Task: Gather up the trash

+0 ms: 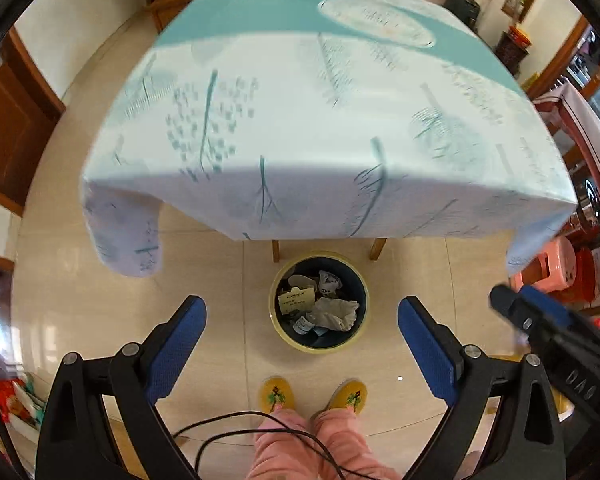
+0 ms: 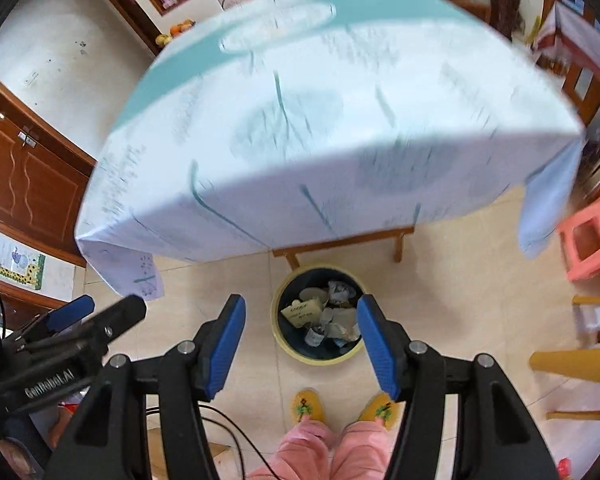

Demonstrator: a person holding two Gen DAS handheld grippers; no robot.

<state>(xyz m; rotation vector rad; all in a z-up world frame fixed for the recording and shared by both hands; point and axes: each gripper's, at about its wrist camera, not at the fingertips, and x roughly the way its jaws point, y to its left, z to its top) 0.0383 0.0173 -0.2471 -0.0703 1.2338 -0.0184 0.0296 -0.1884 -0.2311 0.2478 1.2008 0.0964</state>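
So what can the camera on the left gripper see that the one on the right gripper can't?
Only the left wrist view shows the right gripper coming in from its right edge, and a red stool beside the table.

Only the right wrist view shows the left gripper at its left edge, a pink stool, and a yellow chair.

Both show the trash bin on the floor with crumpled paper inside, the clothed table behind it, and the person's yellow slippers.

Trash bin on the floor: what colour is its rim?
Pale yellow rim on the trash bin, dark inside; clearest in the left wrist view.
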